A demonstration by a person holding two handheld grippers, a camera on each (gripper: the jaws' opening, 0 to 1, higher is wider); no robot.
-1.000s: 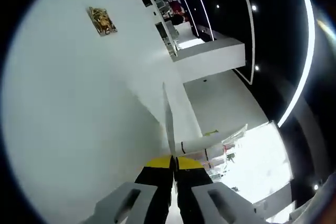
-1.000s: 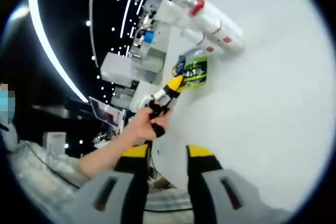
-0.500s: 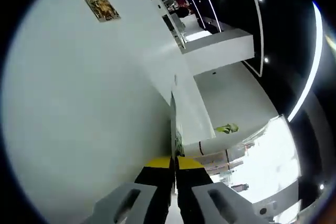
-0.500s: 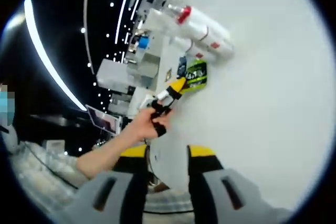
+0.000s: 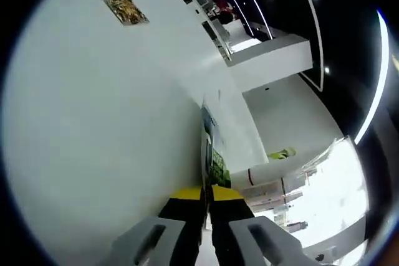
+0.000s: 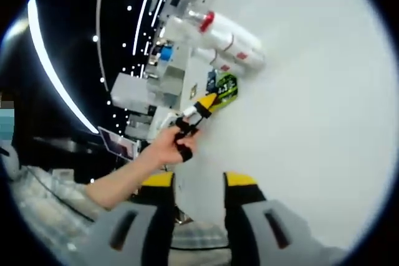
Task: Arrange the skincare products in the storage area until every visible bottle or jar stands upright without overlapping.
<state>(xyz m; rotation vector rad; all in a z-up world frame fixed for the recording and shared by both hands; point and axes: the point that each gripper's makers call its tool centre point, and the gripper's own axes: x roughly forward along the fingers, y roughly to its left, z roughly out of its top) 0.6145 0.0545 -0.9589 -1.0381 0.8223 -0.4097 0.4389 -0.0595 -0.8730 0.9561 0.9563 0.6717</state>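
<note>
**Green sachet pinched in left gripper; two bottles lying flat on tabletop**

Flat green-and-black skincare sachet [image 6: 225,89]: in right gripper view it sits at the tip of the left gripper [image 6: 206,103], w/ the person's hand [image 6: 167,146] wrapped round the gripper's handle. In left gripper view the same sachet [image 5: 214,154] shows edge-on, rising straight from between the yellow-tipped jaws of the left gripper [image 5: 206,192], which are pressed together on it w/ no gap visible.

Right gripper [image 6: 197,180]: jaws apart, a clear gap between the yellow tips, nothing held, raised off the white tabletop [image 6: 312,129].

Beyond the sachet in right gripper view, two white cylindrical bottles lie on their sides near the tabletop edge. The bigger one, w/ a red cap and red label [image 6: 225,34], is further off; the smaller white bottle w/ red marks [image 6: 219,61] lies just beside it, nearer the sachet. Can't tell if the two touch.

Left gripper view, further out: small gold-patterned square packet [image 5: 126,9] flat on the white surface, well apart from the gripper. White counters and ceiling light strips in the background.
</note>
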